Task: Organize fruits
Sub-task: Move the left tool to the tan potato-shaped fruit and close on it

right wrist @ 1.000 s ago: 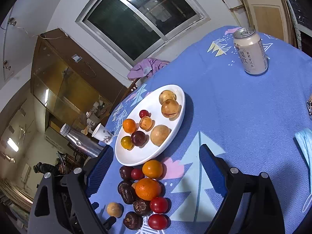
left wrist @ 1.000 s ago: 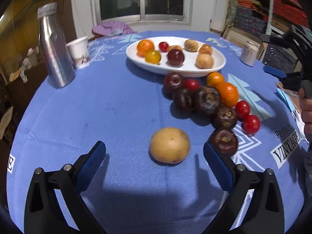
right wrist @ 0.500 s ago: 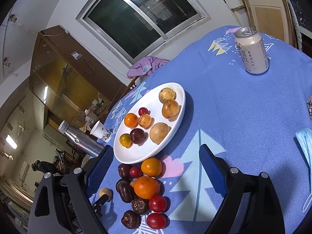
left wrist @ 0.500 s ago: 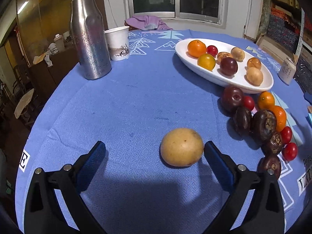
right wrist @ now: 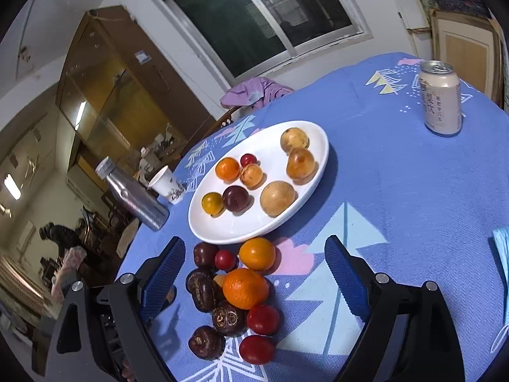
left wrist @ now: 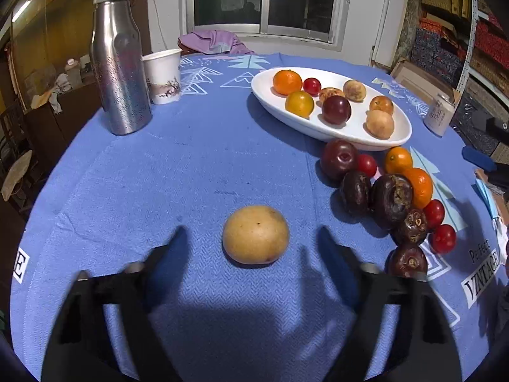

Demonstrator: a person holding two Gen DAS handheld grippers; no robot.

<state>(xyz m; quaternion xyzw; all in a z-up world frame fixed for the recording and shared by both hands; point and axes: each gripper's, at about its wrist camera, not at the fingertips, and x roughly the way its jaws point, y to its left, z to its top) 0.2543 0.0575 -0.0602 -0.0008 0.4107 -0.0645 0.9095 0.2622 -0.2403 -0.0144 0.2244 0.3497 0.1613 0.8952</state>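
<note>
A tan round fruit lies alone on the blue tablecloth. My left gripper is open, low over the cloth, one finger on each side of that fruit, not touching it. A white oval plate with several fruits stands further back right; it also shows in the right wrist view. A cluster of dark, orange and red fruits lies on the cloth before the plate. My right gripper is open and empty, held above that cluster.
A steel bottle and a paper cup stand at the back left. A drink can stands at the far right of the table. A purple cloth lies at the far table edge under the window.
My left gripper has swung and lowered so the tan fruit now sits centred between its fingers. The right gripper has come a little closer over the fruit cluster.
</note>
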